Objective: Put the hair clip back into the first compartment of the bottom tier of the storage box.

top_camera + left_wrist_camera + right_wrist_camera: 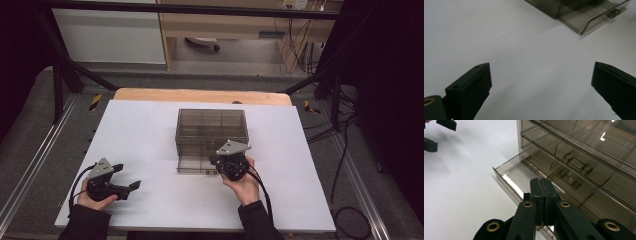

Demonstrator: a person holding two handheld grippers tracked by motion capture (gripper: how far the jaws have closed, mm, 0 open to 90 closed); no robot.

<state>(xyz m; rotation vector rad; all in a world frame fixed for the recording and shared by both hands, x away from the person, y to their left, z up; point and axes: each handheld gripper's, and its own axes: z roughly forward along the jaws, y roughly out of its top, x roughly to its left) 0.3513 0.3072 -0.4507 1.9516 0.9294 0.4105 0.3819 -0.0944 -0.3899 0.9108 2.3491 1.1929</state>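
A white worktop (150, 130) lies under both tools, with a wooden edge (200, 95) showing at its far side. Beyond stand a pale cabinet (110, 35) and black cables (345, 165) on the grey floor (30, 140).

The high view looks down and forward from above the person's side, far enough to see the whole white table (150, 130). The left gripper view looks low across the table toward the drawer box (579, 12). The right gripper view sits very close to that box (579, 152). All 3 views share it.
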